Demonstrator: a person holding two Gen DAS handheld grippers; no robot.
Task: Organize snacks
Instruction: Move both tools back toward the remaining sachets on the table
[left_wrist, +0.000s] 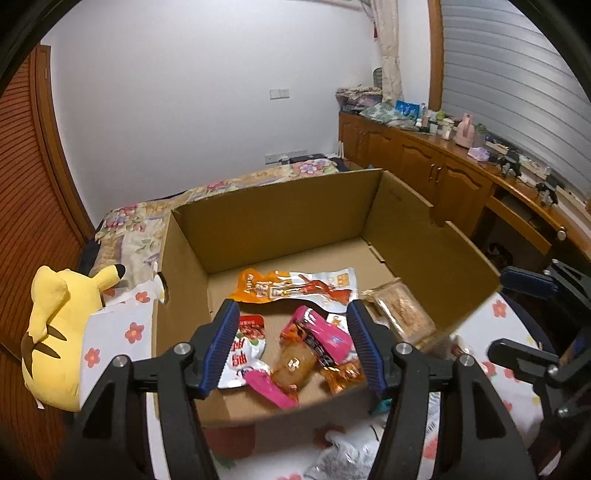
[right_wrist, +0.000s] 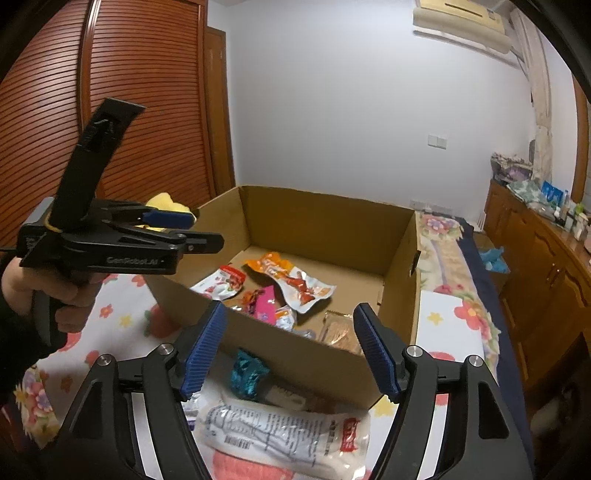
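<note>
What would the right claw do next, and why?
Probably dip the open right gripper onto the white packet just below it. That packet and a teal one lie outside the cardboard box, where other snacks already sit.

You've got one cardboard box (left_wrist: 295, 229) with at least five snack packets visible inside, e.g. the orange packet (left_wrist: 295, 286). Outside: one teal wrapper (right_wrist: 246, 373), one white printed bag (right_wrist: 284, 439). One Pikachu plush (left_wrist: 55, 328).

This is a bedroom in a home. It has a bed (left_wrist: 229, 184) with a flowery cover, wooden cupboards (left_wrist: 417, 155), a curtain (left_wrist: 388, 48) and a yellow soft toy (left_wrist: 59, 332).
</note>
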